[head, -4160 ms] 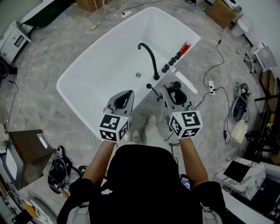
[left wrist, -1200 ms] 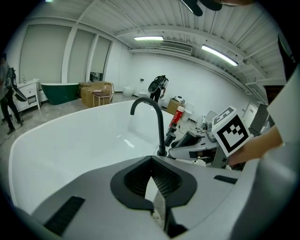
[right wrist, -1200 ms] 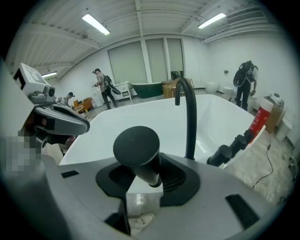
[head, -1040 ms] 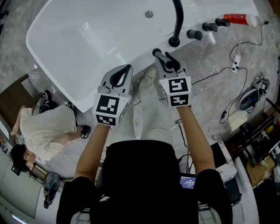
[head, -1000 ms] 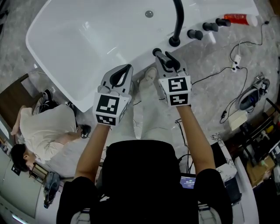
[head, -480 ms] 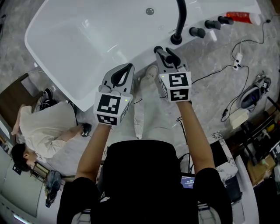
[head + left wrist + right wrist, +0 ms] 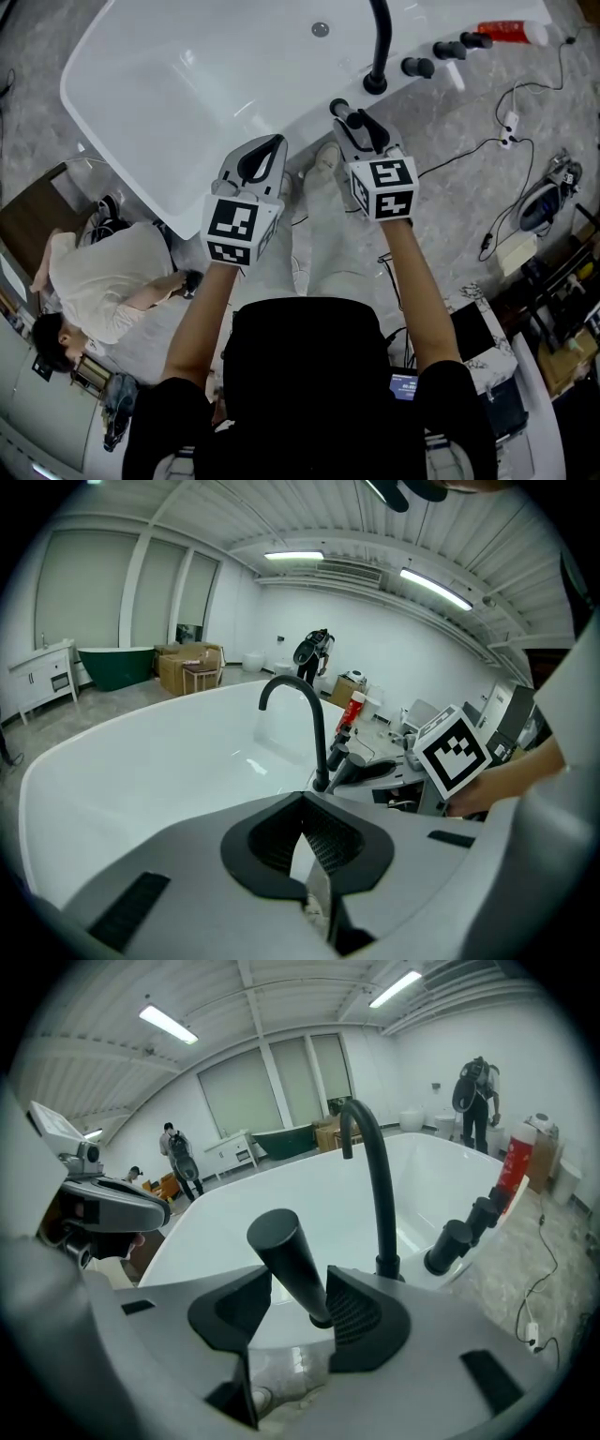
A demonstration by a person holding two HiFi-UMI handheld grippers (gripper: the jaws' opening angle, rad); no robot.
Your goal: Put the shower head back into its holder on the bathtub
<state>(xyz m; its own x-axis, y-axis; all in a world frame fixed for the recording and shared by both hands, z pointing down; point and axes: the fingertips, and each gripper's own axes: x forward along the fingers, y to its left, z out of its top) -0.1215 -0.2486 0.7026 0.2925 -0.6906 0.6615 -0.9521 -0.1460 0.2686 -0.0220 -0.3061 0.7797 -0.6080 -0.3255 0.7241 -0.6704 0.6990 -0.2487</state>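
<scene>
Right hand-held gripper, its 2 jaws just opening wide, flanks the seemingly seated shower head; careless withdrawal could dislodge it.

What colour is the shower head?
The shower head is matte black; it shows clearest in the right gripper view.

No readable text, brand or number found. Marker cubes on left gripper, right gripper: black-white square patterns, no characters. Red bottle on bathtub rim: label print illegible.
</scene>
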